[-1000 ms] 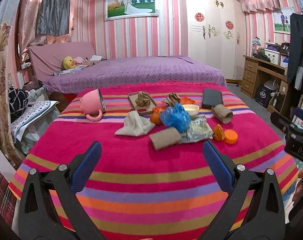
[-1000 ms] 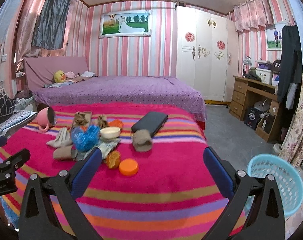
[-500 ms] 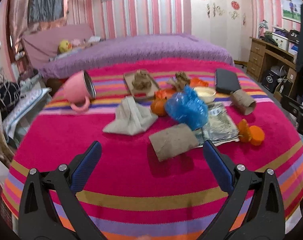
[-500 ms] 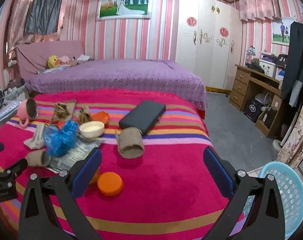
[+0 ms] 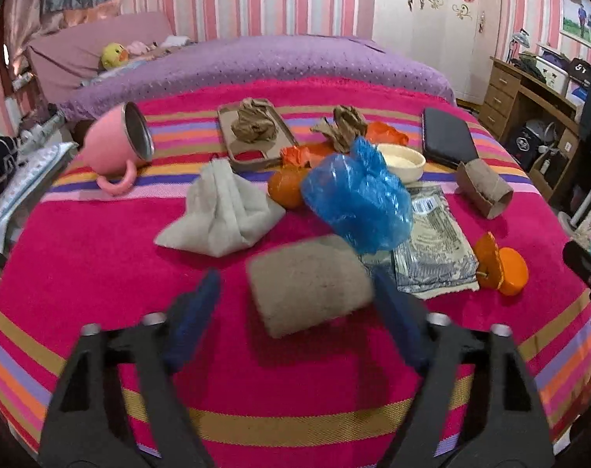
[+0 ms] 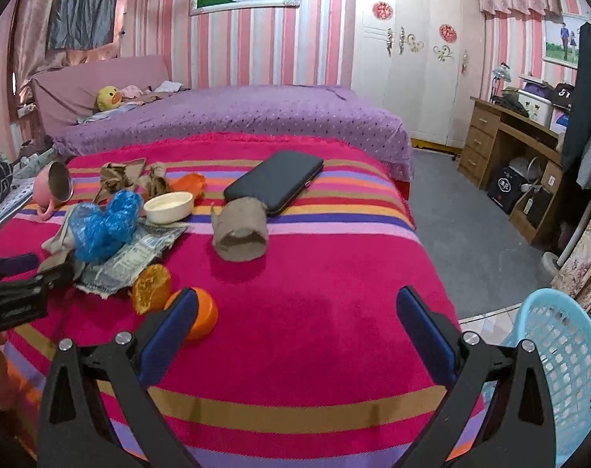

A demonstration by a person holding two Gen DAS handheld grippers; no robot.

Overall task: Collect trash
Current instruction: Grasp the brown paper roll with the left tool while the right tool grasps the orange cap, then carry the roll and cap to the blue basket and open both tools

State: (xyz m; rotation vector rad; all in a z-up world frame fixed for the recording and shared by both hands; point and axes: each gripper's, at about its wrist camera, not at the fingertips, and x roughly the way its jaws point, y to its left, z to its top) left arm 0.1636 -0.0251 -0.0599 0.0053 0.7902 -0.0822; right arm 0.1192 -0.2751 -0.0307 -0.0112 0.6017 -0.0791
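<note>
Cardboard tube [image 5: 309,282], flattened and brown, lay on the striped blanket [image 5: 100,265] just in front of the blue plastic bag [image 5: 358,199], and we had set our left gripper [image 5: 295,304] around it, fingers apart and not yet touching, presumably to pinch its sides. Our right gripper [image 6: 291,323] hovered wide open beyond the bag, near an orange lid [image 6: 202,314], likely waiting for its own piece. Beside the bed stood a basket [image 6: 560,358].

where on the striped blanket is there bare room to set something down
Bare: the near right stretch of blanket between the cardboard roll, the right gripper and the blue basket; also the left side below the pink mug. Crowded: around the blue bag, bowl and wrapper.
</note>
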